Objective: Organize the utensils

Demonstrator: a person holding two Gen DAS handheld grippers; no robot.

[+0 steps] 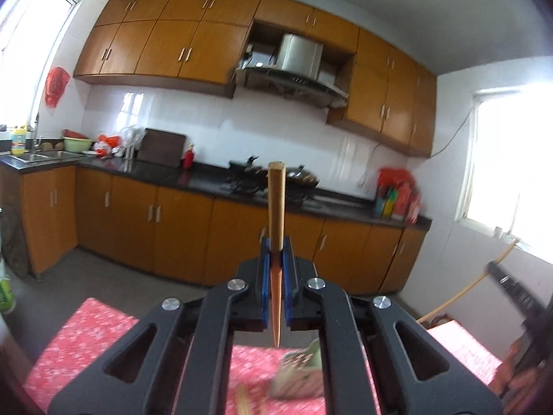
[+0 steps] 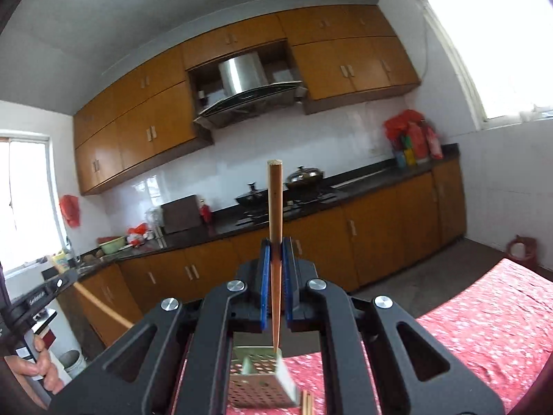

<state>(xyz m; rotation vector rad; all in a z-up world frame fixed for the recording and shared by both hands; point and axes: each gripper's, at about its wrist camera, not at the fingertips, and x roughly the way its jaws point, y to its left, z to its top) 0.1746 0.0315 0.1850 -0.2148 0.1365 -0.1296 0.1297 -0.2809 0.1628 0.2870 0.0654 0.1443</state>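
My left gripper (image 1: pixel 275 243) is shut on a wooden chopstick (image 1: pixel 275 200), which stands upright with its thick end up and its tip hanging above the table. My right gripper (image 2: pixel 275 243) is shut the same way on a second chopstick (image 2: pixel 275 204). That chopstick's tip hangs just over a perforated metal utensil holder (image 2: pixel 259 380) lying on the red cloth. The holder (image 1: pixel 297 377) is blurred below the left gripper. Loose chopsticks (image 2: pixel 307 402) lie beside the holder. Each gripper also shows at the edge of the other's view, the right gripper (image 1: pixel 511 287) and the left gripper (image 2: pixel 41 297).
A table with a red floral cloth (image 2: pixel 484 318) lies below both grippers. A person's hand (image 2: pixel 38 363) grips the left tool. Beyond are orange kitchen cabinets (image 1: pixel 145 221), a dark counter with pans (image 2: pixel 304 176) and a range hood (image 2: pixel 242 93).
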